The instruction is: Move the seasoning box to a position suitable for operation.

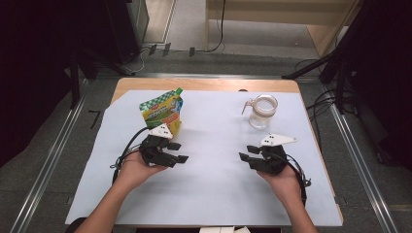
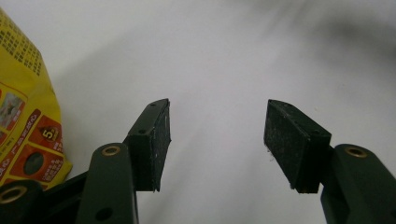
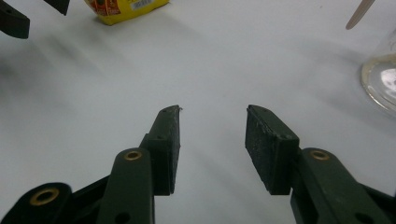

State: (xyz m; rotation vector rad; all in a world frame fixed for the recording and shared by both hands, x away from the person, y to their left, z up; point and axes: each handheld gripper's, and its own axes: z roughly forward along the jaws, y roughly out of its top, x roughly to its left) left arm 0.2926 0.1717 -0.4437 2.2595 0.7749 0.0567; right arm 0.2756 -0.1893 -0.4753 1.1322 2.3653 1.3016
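Yellow-green printed stand-up pouch with green corner cap (image 1: 162, 112) stood upright at the far left of the white sheet-covered surface (image 1: 214, 165), just beyond the left hand-held gripper (image 1: 178, 152) and not touching it. In the left gripper view the pouch (image 2: 25, 116) sat just left of the jaws. Left hand-held gripper jaws apart, nothing between them, bare sheet beyond. Clear glass jar with spout and handle (image 1: 262, 111) stood upright at the far right, near but apart from the right hand-held gripper (image 1: 246, 153); the jar's base (image 3: 382, 77) showed at the right edge of the right gripper view. Right hand-held gripper jaws apart, empty. Both tips faced each other across open sheet, well apart. Nothing lay between either hand-held gripper and its nearest item. Wooden surface edge (image 1: 204, 84) showed beyond the sheet.
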